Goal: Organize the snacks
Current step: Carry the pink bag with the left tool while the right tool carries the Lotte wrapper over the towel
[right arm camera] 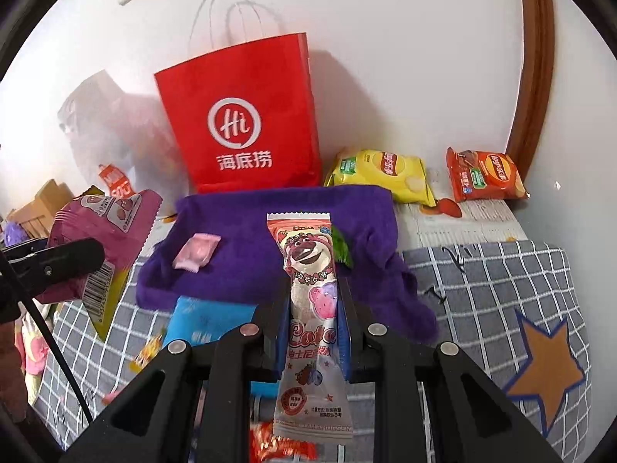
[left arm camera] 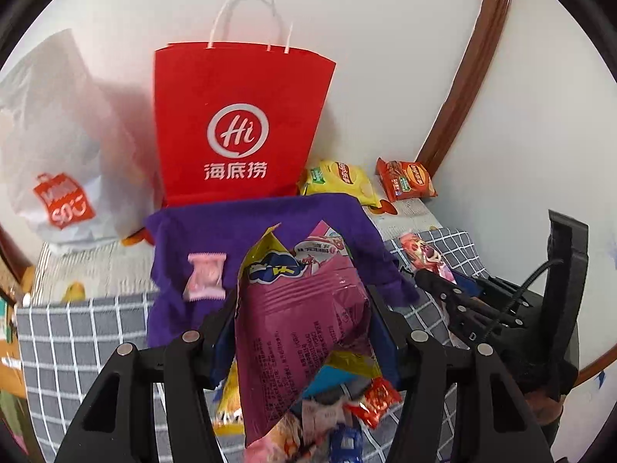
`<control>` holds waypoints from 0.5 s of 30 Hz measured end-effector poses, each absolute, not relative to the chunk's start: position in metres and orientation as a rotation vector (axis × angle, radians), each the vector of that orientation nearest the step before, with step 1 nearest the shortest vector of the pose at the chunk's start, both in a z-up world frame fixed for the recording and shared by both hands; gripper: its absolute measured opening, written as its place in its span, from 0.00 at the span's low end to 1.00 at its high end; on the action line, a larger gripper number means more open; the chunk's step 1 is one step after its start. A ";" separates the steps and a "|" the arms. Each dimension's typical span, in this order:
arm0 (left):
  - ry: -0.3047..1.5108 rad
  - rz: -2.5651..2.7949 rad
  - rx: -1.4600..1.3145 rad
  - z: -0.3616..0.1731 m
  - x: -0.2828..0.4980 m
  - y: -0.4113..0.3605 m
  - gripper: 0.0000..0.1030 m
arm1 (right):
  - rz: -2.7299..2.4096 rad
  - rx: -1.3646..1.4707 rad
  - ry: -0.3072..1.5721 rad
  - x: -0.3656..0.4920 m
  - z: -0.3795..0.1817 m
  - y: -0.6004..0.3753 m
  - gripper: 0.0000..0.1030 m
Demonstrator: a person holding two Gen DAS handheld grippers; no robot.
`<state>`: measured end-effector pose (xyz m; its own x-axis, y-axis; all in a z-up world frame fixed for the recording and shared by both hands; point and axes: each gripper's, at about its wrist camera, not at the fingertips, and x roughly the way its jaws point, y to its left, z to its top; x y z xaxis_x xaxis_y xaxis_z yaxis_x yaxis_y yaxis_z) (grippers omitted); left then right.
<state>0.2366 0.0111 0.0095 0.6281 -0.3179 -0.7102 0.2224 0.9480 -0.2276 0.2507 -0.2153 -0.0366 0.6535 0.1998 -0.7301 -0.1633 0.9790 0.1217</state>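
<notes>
My left gripper (left arm camera: pixel 302 308) is shut on a magenta and yellow snack bag (left arm camera: pixel 297 328) and holds it above the grey checked cloth, in front of the purple cloth (left arm camera: pixel 216 231). The bag also shows at the left of the right wrist view (right arm camera: pixel 104 239). My right gripper (right arm camera: pixel 313 308) is shut on a long Lotso lollipop packet (right arm camera: pixel 308 289), upright over the purple cloth's (right arm camera: pixel 250 243) near edge. A small pink candy (right arm camera: pixel 196 250) lies on the purple cloth; it also shows in the left wrist view (left arm camera: pixel 205 276).
A red paper bag (right arm camera: pixel 246 123) stands against the wall behind the purple cloth. Yellow (right arm camera: pixel 385 173) and orange (right arm camera: pixel 484 175) chip bags lie at the back right. A white plastic bag (left arm camera: pixel 50 146) sits at the left. Loose snacks, including a blue packet (right arm camera: pixel 208 320), lie on the checked cloth (right arm camera: pixel 482 289).
</notes>
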 end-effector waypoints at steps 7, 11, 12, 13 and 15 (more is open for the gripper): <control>0.832 -0.291 -0.123 0.009 0.277 0.020 0.56 | 0.210 0.060 0.830 0.293 -0.040 -0.208 0.20; 0.832 -0.268 -0.134 0.004 0.300 0.027 0.56 | 0.219 0.050 0.830 0.317 -0.042 -0.200 0.21; 0.834 -0.261 -0.135 0.002 0.305 0.028 0.56 | 0.222 0.047 0.831 0.323 -0.044 -0.197 0.21; 0.835 -0.259 -0.135 0.000 0.310 0.030 0.56 | 0.224 0.044 0.833 0.328 -0.046 -0.195 0.21; 0.835 -0.249 -0.130 -0.006 0.316 0.032 0.56 | 0.229 0.040 0.839 0.337 -0.049 -0.191 0.20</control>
